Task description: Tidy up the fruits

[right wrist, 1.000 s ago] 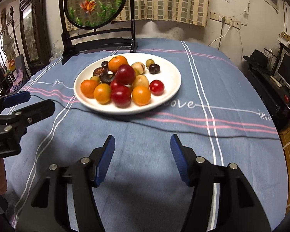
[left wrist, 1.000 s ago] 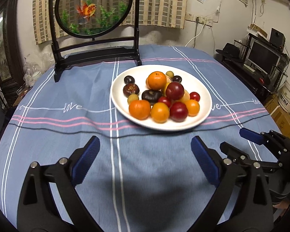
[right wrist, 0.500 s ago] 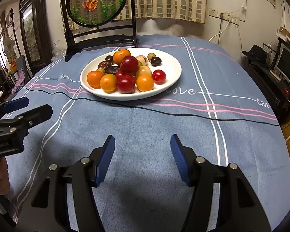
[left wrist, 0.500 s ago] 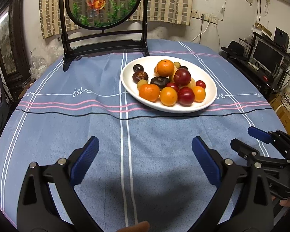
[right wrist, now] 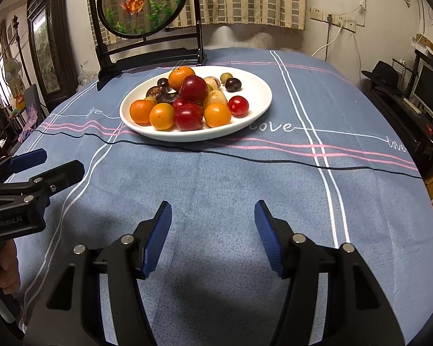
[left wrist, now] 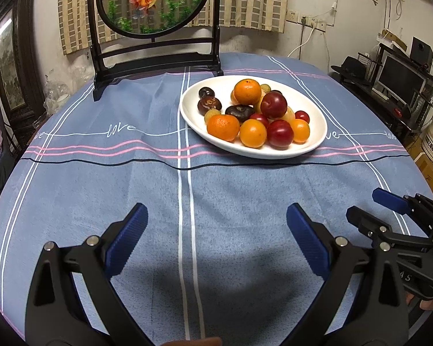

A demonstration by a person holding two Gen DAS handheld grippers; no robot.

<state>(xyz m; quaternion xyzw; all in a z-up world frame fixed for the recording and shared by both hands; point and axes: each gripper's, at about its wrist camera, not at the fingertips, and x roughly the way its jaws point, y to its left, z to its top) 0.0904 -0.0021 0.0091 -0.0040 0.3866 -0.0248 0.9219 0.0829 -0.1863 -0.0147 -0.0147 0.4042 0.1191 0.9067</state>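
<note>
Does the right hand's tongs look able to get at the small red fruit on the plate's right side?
Probably yes: the right tongs stand open and empty, with bare tablecloth ahead, and the small red fruit sits exposed.

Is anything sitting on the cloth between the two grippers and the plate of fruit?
Nothing visible does. Only bare blue tablecloth lies between the open left gripper, the open right gripper and the white plate of fruit.

A blue striped tablecloth (left wrist: 130, 190) covers the table ahead of the tool. Beyond it stands a dark-framed round goldfish screen (left wrist: 151, 3). Far right sits a monitor (left wrist: 399, 76).
</note>
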